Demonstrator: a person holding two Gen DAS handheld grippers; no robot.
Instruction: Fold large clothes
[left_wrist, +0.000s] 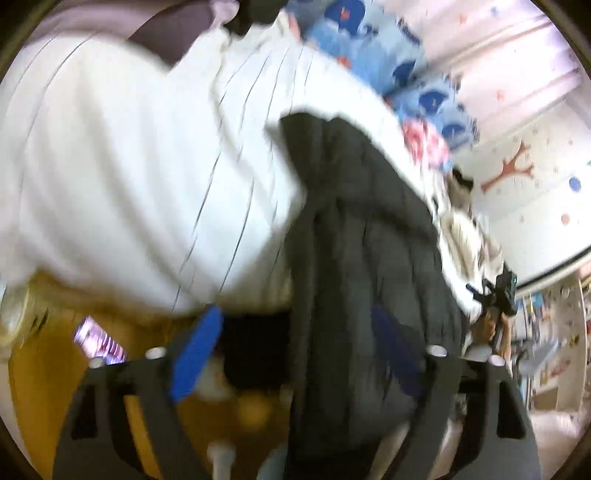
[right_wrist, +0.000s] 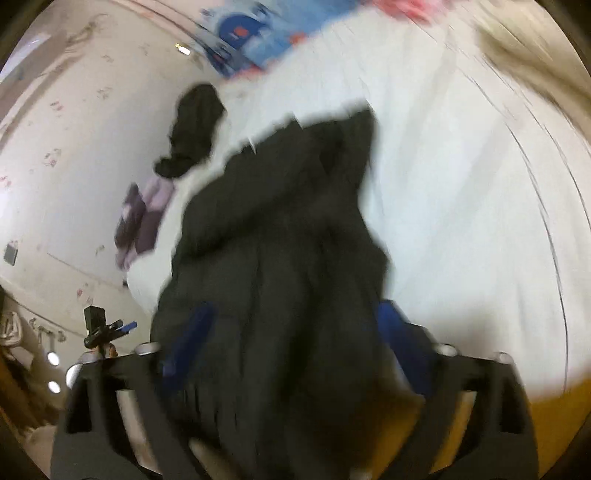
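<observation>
Both grippers, left (left_wrist: 299, 354) and right (right_wrist: 291, 350), have fingers spread wide with the dark garment (right_wrist: 280, 229) bunched between them over the white bed (right_wrist: 461, 203), grip unclear through blur; pinch separate edges, then pull taut before folding.

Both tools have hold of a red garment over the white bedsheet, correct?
Not red: the garment is black, as the right wrist view shows. Both the left tool and the right tool do have it between their fingers, over the white bedsheet.

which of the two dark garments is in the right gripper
The large dark jacket draped between the right gripper's fingers; the small black garment lies apart, farther up the white bed.
</observation>
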